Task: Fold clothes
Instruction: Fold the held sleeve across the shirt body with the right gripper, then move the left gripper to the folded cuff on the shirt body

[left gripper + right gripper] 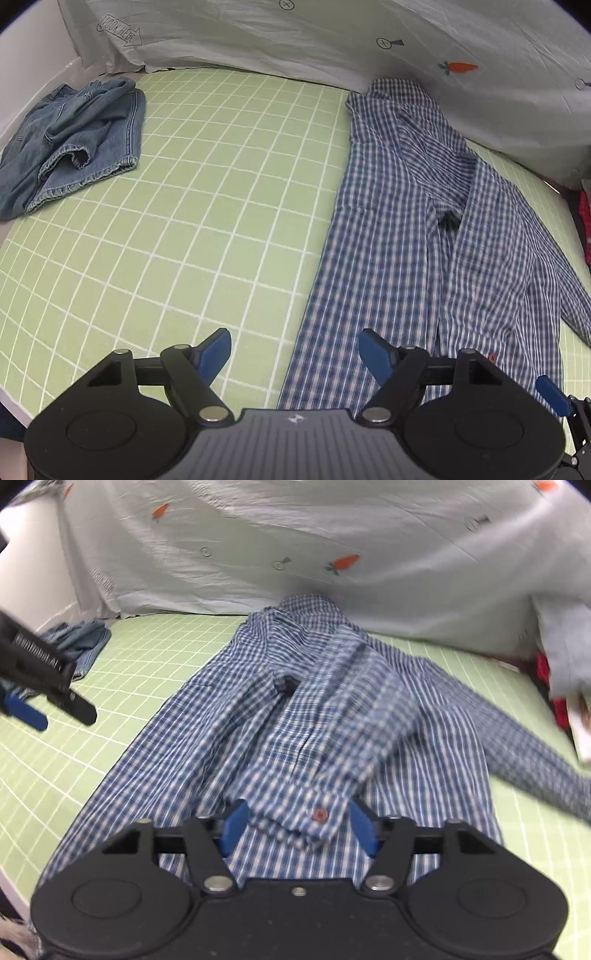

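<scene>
A blue-and-white checked shirt [413, 236] lies spread on the green grid sheet [207, 206], collar toward the far side. My left gripper [295, 354] is open and empty, hovering over the shirt's left hem edge. My right gripper [297, 825] is open, with a sleeve cuff [314, 812] bearing a red button lying between its blue fingers [232, 827]. The sleeve is folded over the shirt body [258, 716]. The left gripper [40, 686] shows at the left edge of the right wrist view.
Crumpled denim jeans [74, 144] lie at the far left of the bed. A white quilt [332, 40] with carrot prints runs along the back. Red fabric [550, 679] sits at the right edge. A white wall [29, 92] borders the left.
</scene>
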`<state>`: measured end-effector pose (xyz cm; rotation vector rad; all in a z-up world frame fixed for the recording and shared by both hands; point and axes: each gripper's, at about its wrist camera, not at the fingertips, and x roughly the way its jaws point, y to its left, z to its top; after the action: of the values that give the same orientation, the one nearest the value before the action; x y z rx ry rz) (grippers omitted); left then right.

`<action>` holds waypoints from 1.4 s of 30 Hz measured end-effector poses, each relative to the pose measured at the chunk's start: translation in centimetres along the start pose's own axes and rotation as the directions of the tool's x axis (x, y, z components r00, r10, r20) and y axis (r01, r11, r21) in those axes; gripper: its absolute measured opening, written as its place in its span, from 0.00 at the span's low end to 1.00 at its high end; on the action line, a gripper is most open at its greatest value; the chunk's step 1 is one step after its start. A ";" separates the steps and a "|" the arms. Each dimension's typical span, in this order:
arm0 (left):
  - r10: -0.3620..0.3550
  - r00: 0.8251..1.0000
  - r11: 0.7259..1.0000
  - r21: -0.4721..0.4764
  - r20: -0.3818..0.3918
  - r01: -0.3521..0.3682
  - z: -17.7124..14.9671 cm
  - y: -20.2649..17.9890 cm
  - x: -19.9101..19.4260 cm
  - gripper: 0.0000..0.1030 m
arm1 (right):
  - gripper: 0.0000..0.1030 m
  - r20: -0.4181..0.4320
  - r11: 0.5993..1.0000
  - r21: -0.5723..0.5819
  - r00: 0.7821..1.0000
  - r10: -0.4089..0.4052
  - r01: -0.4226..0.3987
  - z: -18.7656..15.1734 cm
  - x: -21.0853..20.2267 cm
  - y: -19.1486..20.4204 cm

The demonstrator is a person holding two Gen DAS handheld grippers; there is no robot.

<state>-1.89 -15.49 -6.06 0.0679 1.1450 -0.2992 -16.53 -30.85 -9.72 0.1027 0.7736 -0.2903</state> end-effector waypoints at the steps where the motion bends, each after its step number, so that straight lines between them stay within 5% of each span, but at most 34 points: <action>1: -0.001 1.000 1.000 0.012 -0.008 0.001 -0.6 0.1 -0.2 0.77 | 0.87 -0.008 0.999 0.028 1.000 -0.020 0.020 -0.5 -0.3 -0.3; 4: -0.001 1.000 0.998 0.068 -0.020 0.002 -2.2 0.6 -0.9 0.80 | 1.00 -0.024 0.986 0.150 0.997 -0.072 0.075 -1.3 -0.8 -1.2; 9: -0.008 0.999 0.990 0.137 -0.038 0.013 -2.9 1.0 -0.4 0.82 | 1.00 -0.097 0.944 0.297 0.988 -0.120 0.144 -3.0 -1.2 -1.7; 13: -0.038 0.997 0.981 0.189 -0.074 0.052 -3.1 0.3 0.7 0.82 | 1.00 -0.124 0.936 0.281 0.975 -0.185 0.213 -3.8 -2.6 -0.8; 20: -0.108 0.988 0.960 0.248 -0.112 0.133 -3.4 -3.2 1.5 0.82 | 1.00 -0.214 0.935 0.304 0.970 -0.119 0.182 -5.0 -3.6 -1.1; 23: -0.118 0.987 0.949 0.282 -0.108 0.144 -3.6 -5.4 1.5 0.82 | 1.00 -0.237 0.940 0.267 0.960 -0.151 0.214 -5.0 -3.4 -1.8; 31: -0.096 0.994 0.960 0.257 -0.059 0.108 -3.3 -11.3 2.9 0.81 | 1.00 -0.209 0.954 0.226 0.966 -0.151 0.198 -3.5 -1.3 -10.2; 33: -0.107 0.993 0.966 0.230 -0.048 0.115 -3.1 -12.7 3.2 0.76 | 1.00 -0.201 0.957 0.216 0.968 -0.150 0.193 -3.2 -0.7 -12.3; 36: -0.110 0.992 0.977 0.175 -0.064 0.120 -2.6 -14.5 4.7 0.50 | 1.00 -0.212 0.955 0.224 0.967 -0.145 0.192 -3.3 -0.2 -15.1; 42: -0.047 0.997 0.989 0.134 -0.060 0.055 -2.2 -15.5 6.8 0.50 | 1.00 -0.264 0.942 0.270 0.956 -0.126 0.199 -4.5 0.7 -20.0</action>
<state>-5.38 -31.22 -11.60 0.1677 1.1833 -0.4229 -24.98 -49.19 -13.10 0.3621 0.9819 -0.5596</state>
